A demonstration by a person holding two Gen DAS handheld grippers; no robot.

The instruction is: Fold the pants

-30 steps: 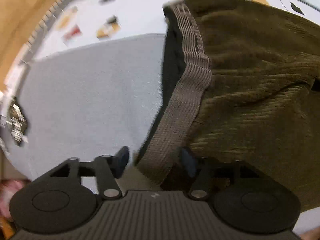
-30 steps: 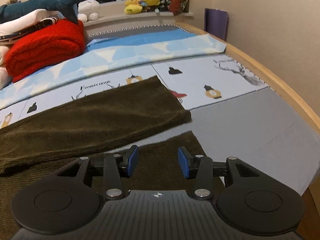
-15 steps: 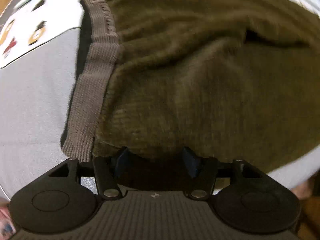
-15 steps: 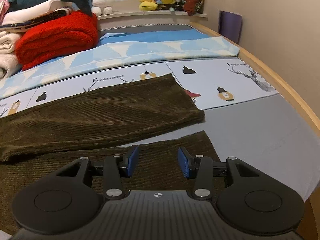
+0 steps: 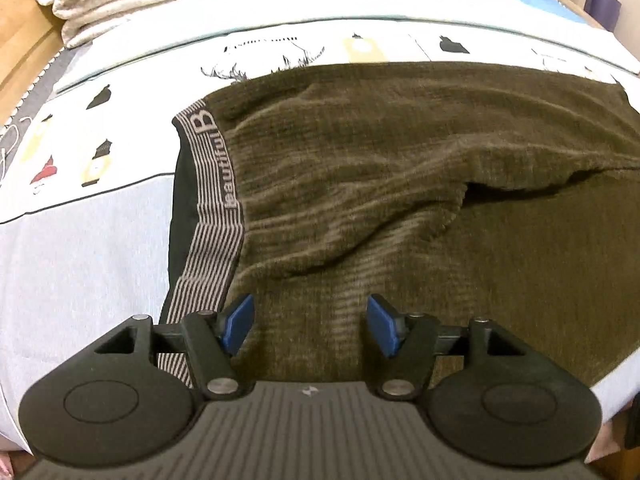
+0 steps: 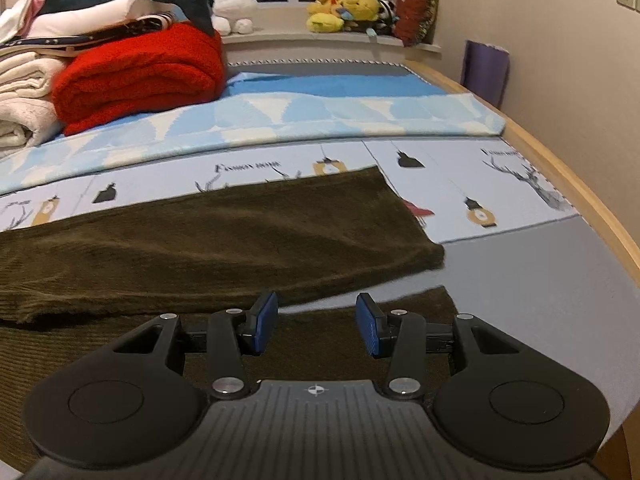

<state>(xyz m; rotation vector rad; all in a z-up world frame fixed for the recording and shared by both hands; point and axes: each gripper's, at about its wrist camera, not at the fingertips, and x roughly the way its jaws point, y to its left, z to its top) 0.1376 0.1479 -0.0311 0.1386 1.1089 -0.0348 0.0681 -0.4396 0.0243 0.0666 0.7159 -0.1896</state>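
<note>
Hovering over ribbed olive corduroy pants [image 5: 400, 200] spread flat on the printed bedsheet [image 5: 120, 80], the left gripper [image 5: 308, 324] spreads its 2 blue pads wide, nothing between them, beside the striped waistband [image 5: 216, 200]. Right gripper [image 6: 316, 324], equally parted, sits above the near leg hem [image 6: 436, 300]; grey sheet lies beyond.

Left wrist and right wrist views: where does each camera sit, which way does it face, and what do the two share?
Left wrist: sits on the left gripper, facing down over the waist end of the pants, waistband at left; only its open blue-padded fingers show.
Right wrist: sits on the right gripper, looking low across the bed over the leg ends toward the red blanket and windowsill toys; only its open fingers show.
Shared: the same pants, patterned sheet and red blanket.
</note>
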